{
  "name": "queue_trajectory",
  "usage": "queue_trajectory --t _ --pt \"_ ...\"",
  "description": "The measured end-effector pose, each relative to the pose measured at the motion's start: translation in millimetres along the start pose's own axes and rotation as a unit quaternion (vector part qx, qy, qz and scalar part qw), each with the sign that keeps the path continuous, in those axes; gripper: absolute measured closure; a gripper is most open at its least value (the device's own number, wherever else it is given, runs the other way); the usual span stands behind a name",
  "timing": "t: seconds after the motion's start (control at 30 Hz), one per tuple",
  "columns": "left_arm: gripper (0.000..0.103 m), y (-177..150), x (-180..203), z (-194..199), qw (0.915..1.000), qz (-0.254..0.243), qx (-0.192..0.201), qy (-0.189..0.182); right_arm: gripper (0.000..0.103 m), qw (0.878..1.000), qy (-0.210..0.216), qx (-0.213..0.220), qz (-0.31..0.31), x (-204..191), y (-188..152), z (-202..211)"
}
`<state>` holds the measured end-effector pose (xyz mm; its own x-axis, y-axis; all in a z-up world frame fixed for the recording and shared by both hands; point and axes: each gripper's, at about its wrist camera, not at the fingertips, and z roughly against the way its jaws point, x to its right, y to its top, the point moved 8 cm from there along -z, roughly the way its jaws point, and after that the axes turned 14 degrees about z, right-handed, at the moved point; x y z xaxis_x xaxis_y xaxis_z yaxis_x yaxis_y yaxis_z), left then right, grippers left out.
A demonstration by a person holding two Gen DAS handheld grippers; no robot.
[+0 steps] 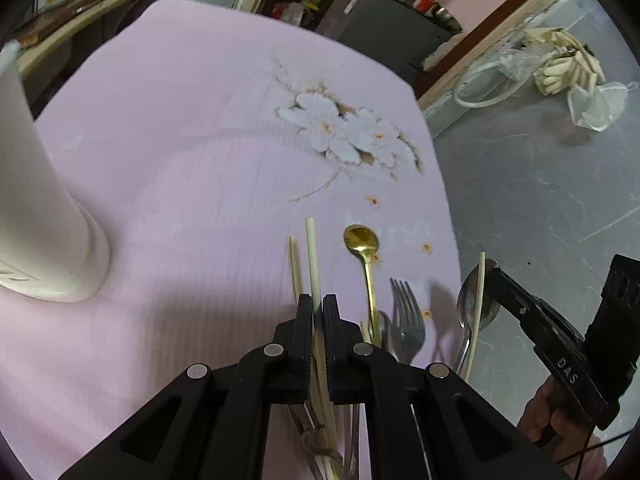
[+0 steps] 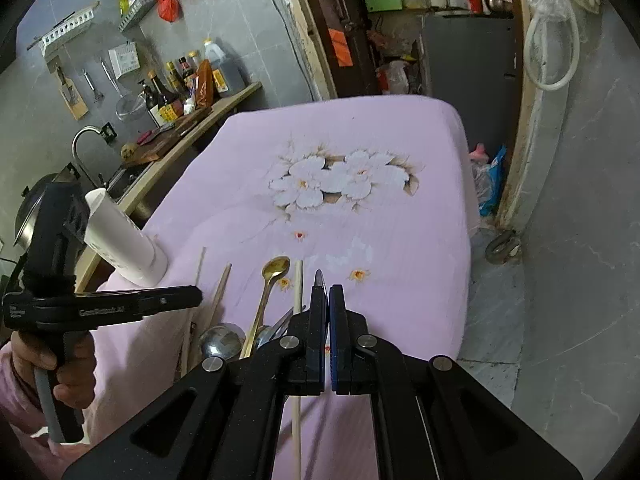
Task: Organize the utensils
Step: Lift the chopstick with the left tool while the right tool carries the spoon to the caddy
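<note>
Left gripper [image 1: 317,312]: fingers pressed in on a pale chopstick [image 1: 313,256], which runs forward between them over the tabletop; a thinner chopstick [image 1: 295,264] lies just beside it on the left.
Right gripper [image 2: 327,304]: fingers squeezed nearly together on a silver spoon [image 1: 474,304] and a cream chopstick [image 1: 478,312]. The left wrist view shows the spoon's bowl and the stick side by side at the fingertips; the right wrist view shows only a dark sliver poking past the tips.
Utensils on cloth: gold spoon [image 1: 362,240] bowl up, fork [image 1: 407,312] just beside its handle; more cutlery bunched under the left gripper, hard to sort.
Right wrist view only: a steel ladle bowl [image 2: 222,340] near the gold spoon's handle, and the person's left hand [image 2: 60,364] around the left gripper's handle.
Holder: white cylindrical utensil holder [image 2: 124,236] upright at the tabletop's left edge, well apart from the utensils.
Surface: pink tablecloth [image 1: 180,140] with a white flower print.
Room: grey tiled floor; kitchen counter with sauce bottles [image 2: 188,80], faucet [image 2: 82,140]; grey wall hung with tools.
</note>
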<state>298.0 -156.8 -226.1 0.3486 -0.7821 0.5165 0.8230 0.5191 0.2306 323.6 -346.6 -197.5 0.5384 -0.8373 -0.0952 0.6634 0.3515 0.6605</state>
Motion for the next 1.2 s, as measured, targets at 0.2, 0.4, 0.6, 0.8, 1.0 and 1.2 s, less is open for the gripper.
queue_trajectory --t 0.2,0.4,0.6,0.8,1.0,1.2 --pt "0.098 4 5 38 0.9989 -0.008 0.04 -0.025 0.101 0.996 -0.065 0.054 0.023 -6 23 39" --pt "0.098 17 8 82 0.9943 -0.021 0.093 -0.047 0.101 0.985 -0.129 0.106 0.053 -27 56 69" --pt "0.098 43 10 142 0.9858 -0.037 0.146 -0.075 0.101 0.971 -0.163 0.161 0.068 -57 104 92" --pt "0.098 85 -4 215 0.9718 -0.053 0.21 -0.093 0.101 0.955 -0.177 0.229 0.072 -104 165 120" --pt "0.098 136 -44 280 0.9582 -0.041 0.269 -0.088 0.101 0.942 -0.161 0.284 0.077 -171 212 126" --pt "0.098 168 -85 313 0.9443 -0.049 0.321 -0.056 0.101 0.936 -0.169 0.297 0.088 -224 235 95"
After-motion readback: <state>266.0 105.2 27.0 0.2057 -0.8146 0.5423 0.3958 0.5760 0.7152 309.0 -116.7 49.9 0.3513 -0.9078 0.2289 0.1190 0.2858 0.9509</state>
